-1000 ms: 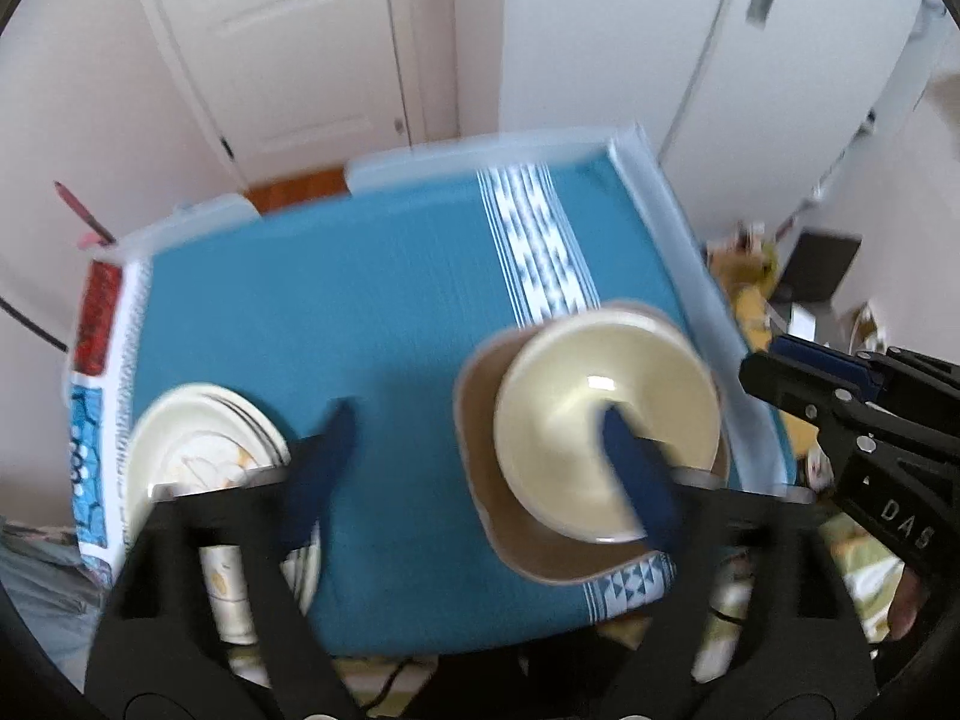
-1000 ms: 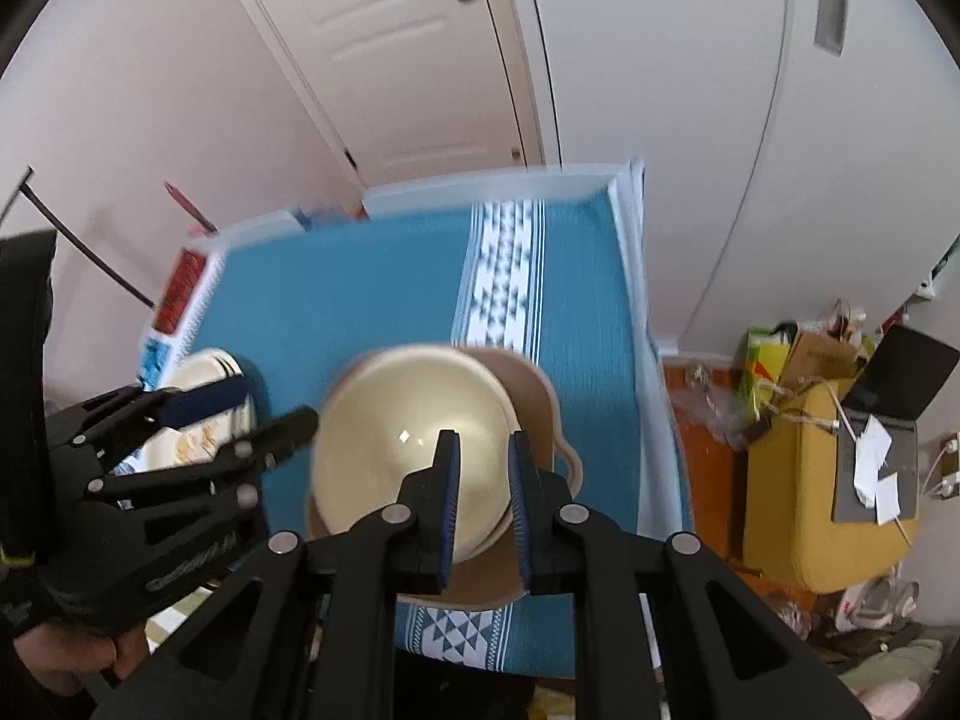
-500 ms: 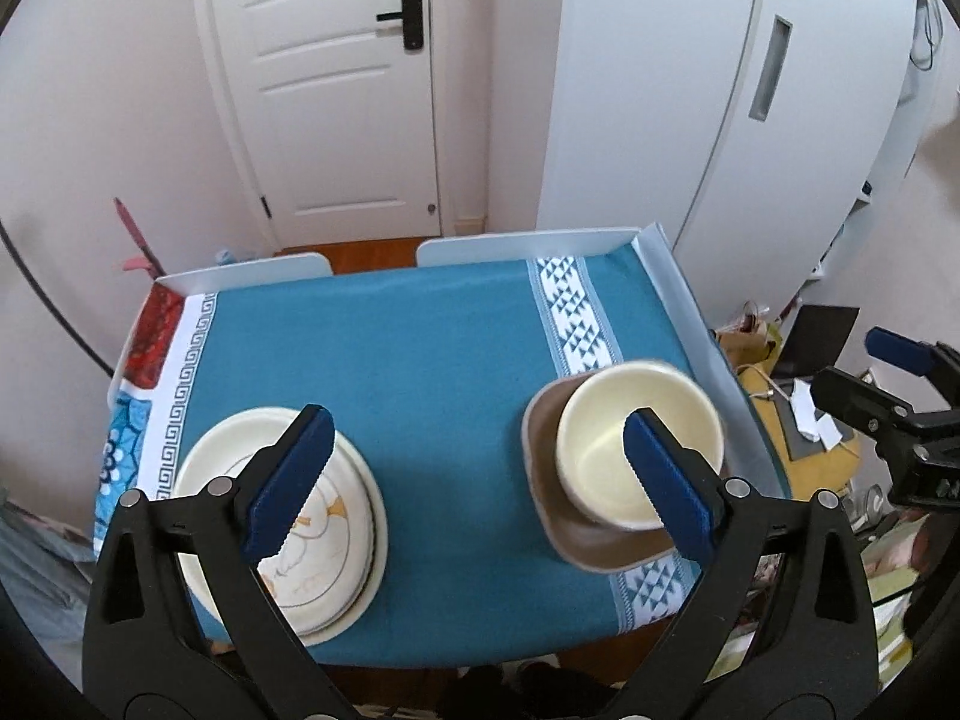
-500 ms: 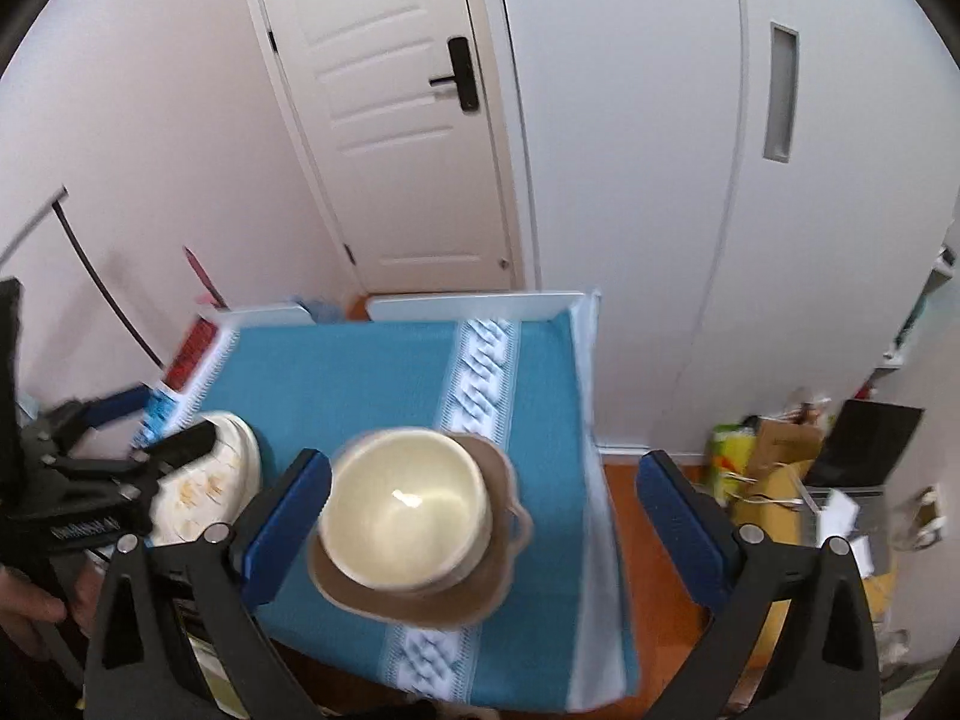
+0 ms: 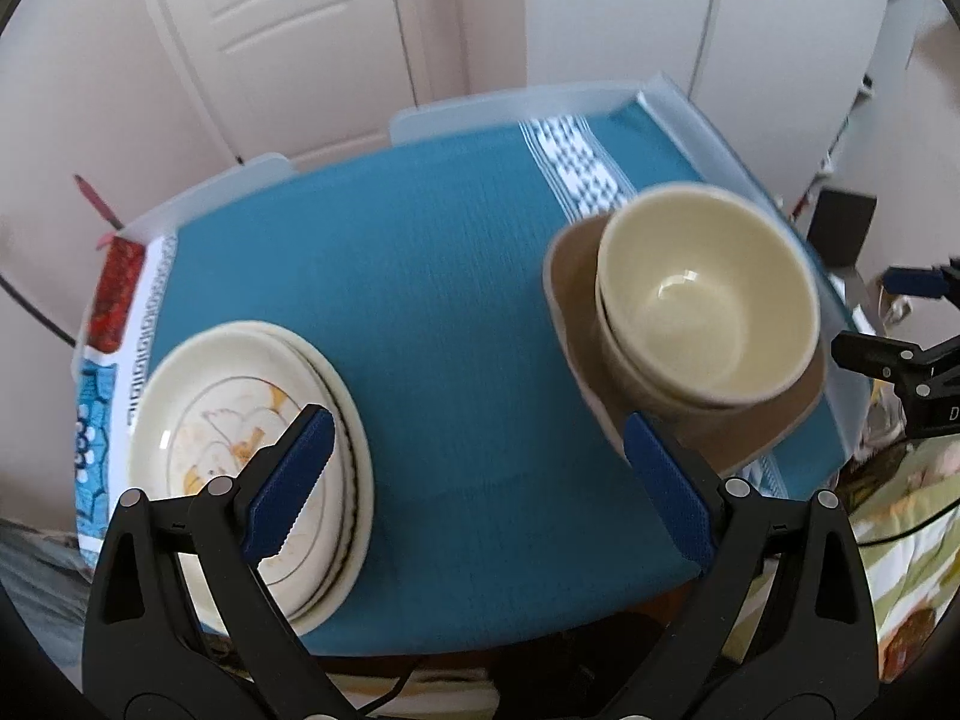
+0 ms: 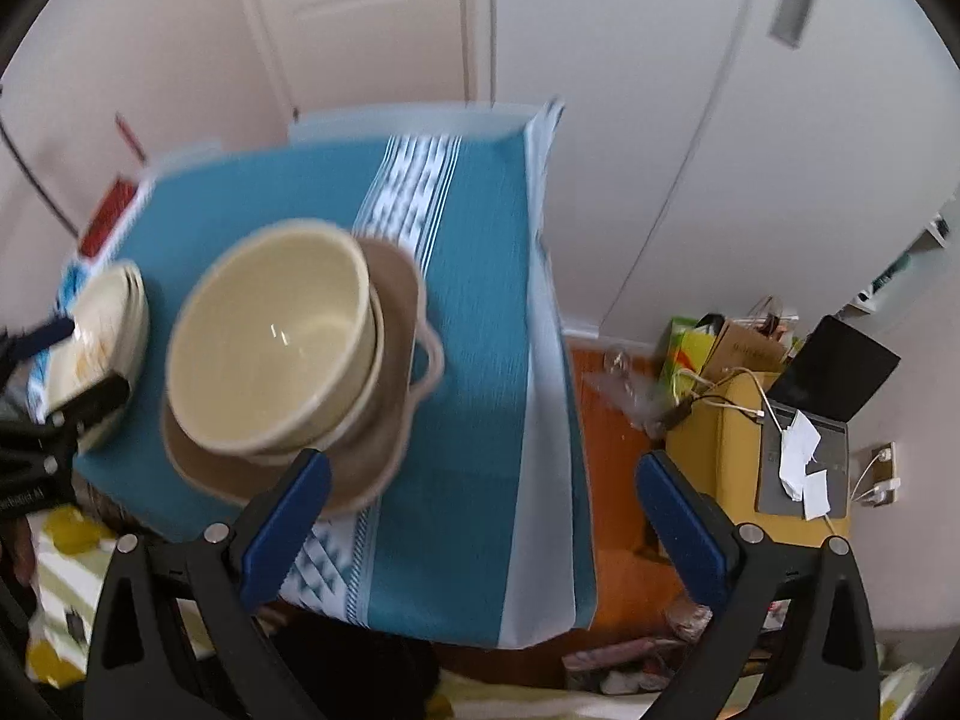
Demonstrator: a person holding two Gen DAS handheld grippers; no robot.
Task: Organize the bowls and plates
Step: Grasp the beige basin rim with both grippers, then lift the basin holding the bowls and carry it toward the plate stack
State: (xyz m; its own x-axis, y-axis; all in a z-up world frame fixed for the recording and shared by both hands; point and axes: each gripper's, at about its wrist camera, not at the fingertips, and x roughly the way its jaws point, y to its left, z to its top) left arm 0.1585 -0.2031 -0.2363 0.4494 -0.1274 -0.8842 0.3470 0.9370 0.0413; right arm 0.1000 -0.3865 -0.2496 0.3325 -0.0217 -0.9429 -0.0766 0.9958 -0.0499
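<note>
The left tool [image 5: 480, 474] sits at the bottom of the left wrist view with its blue-padded jaws spread wide and nothing between them. Its left pad overlaps the stack of cream plates [image 5: 240, 456] in the lower left of the frame; the top plate carries a faint yellow and grey drawing. Its right pad lies just below the cream bowls [image 5: 708, 300], two nested together on a brown plate [image 5: 576, 282] at the right side of the frame. All of this rests on the surface [image 5: 420, 276], covered by a teal cloth with a white patterned stripe.

The right tool [image 6: 480, 516] fills the bottom of the right wrist view, likewise released and empty. Its left pad overlaps the near edge of the brown plate [image 6: 396, 360] under the cream bowls [image 6: 270, 336], left of centre; its right pad hangs over the floor beside the surface [image 6: 480, 252]. The stack of cream plates [image 6: 114, 312] shows at the left edge. At the far right edge of the left wrist view the right tool's black body bears a white letter "D"; the rest is cut off. A white door [image 5: 288, 30] stands in the upper part of the frame.
</note>
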